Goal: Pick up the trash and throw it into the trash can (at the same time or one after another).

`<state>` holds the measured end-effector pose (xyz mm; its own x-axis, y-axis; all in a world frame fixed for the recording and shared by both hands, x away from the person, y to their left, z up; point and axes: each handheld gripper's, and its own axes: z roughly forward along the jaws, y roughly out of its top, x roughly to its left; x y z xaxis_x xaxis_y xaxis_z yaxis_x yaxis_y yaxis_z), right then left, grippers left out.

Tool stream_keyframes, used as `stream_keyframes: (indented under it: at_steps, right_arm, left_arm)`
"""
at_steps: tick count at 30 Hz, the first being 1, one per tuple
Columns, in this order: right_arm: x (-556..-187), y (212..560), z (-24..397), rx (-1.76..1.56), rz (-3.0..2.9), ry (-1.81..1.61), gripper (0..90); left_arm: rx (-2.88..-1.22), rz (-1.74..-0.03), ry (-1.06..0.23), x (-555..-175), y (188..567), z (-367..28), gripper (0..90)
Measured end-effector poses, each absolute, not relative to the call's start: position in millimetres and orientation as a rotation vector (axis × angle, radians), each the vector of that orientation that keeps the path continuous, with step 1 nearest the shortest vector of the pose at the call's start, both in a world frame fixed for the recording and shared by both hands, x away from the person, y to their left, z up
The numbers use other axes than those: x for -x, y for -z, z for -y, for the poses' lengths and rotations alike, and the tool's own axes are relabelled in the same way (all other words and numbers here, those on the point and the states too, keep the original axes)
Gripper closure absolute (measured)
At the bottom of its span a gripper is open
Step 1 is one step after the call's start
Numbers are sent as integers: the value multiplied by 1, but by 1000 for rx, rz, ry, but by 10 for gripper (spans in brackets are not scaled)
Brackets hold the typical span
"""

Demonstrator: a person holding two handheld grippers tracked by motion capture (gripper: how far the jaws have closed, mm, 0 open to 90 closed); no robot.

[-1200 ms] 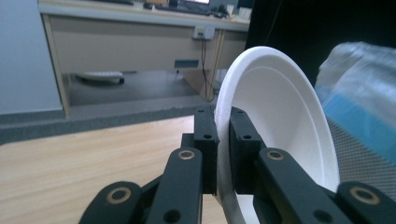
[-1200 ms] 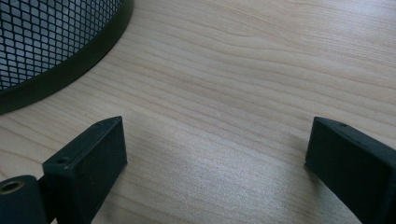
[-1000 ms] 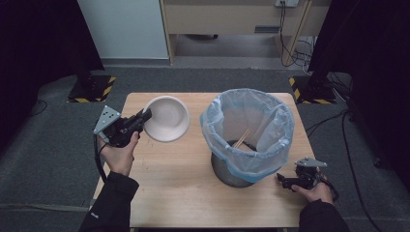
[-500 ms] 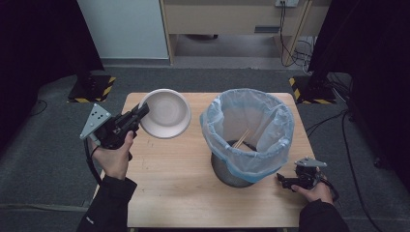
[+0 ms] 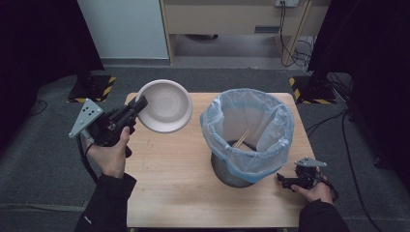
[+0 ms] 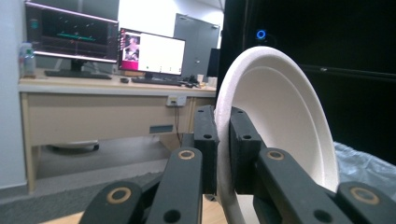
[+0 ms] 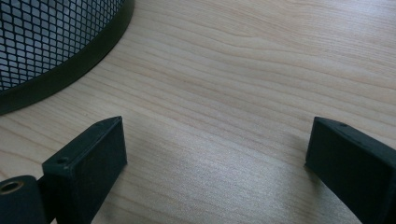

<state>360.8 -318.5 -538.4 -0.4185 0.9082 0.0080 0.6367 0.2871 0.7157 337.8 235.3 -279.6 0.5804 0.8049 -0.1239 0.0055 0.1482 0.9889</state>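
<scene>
**Bowl's off the table now**

Since a second ago you've lifted the white bowl up and toward the upper left of the high view, so it now hangs over the table's far left corner, tipped on edge. Your left gripper has its jaws pinching the bowl's rim, one pad on each side of the wall; in the left gripper view the bowl stands nearly upright to the right of centre, rim clamped between the black fingers.

Your right gripper hasn't budged. It sits low at the lower right of the high view, just beside the base of the mesh bin with the blue bag liner. Its jaws are spread wide with nothing but bare wood between them, and the bin's mesh fills the upper left of the right gripper view.

Chopsticks lie inside the bag.
</scene>
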Motion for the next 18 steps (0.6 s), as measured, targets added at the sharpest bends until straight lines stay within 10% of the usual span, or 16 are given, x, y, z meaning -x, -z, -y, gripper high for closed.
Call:
stream_keyframes:
  at_steps: [18]
  right_arm:
    - [-361,538,319,-1388,-2160,-917,53]
  left_arm:
    - [-1301,-683,-646,-343,252,-193,833]
